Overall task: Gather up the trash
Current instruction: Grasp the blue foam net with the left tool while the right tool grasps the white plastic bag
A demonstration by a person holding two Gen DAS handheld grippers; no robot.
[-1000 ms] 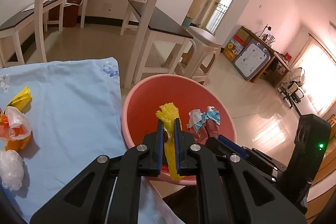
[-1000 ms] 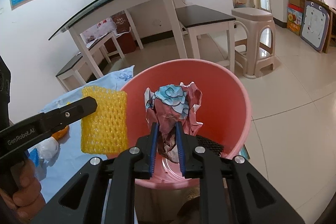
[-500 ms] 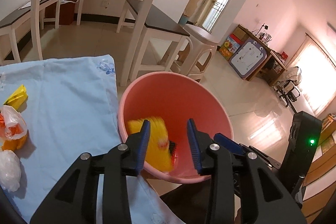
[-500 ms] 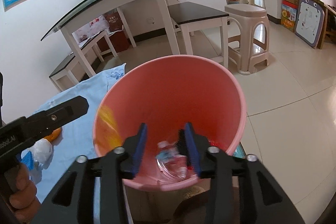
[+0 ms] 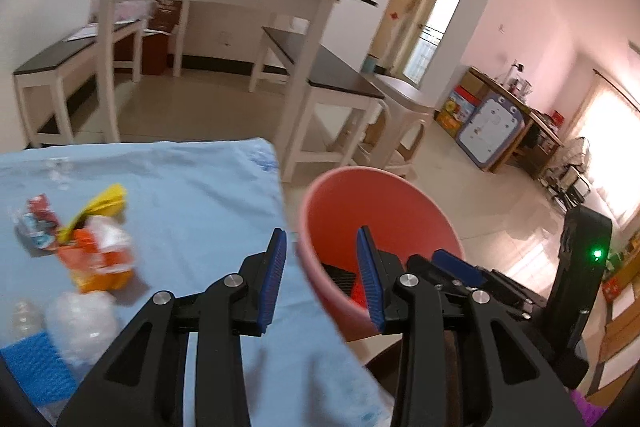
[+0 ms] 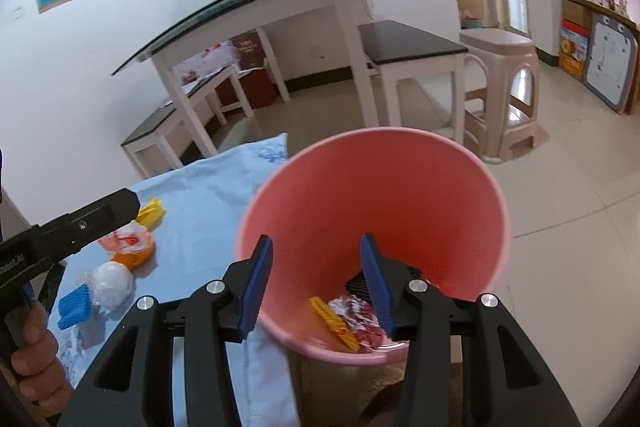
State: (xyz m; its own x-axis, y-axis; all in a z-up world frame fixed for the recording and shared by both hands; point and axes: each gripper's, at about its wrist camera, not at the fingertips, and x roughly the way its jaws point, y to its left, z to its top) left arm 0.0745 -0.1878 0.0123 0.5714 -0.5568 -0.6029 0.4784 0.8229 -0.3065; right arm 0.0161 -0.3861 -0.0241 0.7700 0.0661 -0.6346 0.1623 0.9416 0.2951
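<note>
Hovering at the near rim of the pink bucket (image 6: 452,195), the right gripper (image 6: 316,283) has its blue-padded jaws apart and opening, with nothing pressed between them; only the bucket's rim and hollow show through the gap. Down on the bucket's floor lie a yellow mesh piece (image 6: 334,323) and a crumpled red-and-white wrapper (image 6: 360,315), touching each other, just beside a black grid-like item (image 6: 358,281) that is partly hidden by the right jaw.

Left of the bucket, the left gripper (image 5: 322,273) also stands with its jaws parted and empty, straddling the bucket's left rim (image 5: 308,239) where it meets the light blue cloth (image 5: 192,195) covering the surface. A hand (image 6: 34,359) grips that tool's handle at the lower left of the right wrist view.

More trash waits on the cloth, well left of the bucket: a yellow scrap (image 5: 106,201), an orange-and-white plastic bundle (image 5: 98,259) just nearer than it, a small red-and-blue wrapper (image 5: 34,223) further left, then a white crinkled ball (image 5: 80,327) and a blue ridged piece (image 5: 34,371) nearest the camera. Motion blur softens this cluster, so finer detail cannot be told.
</note>
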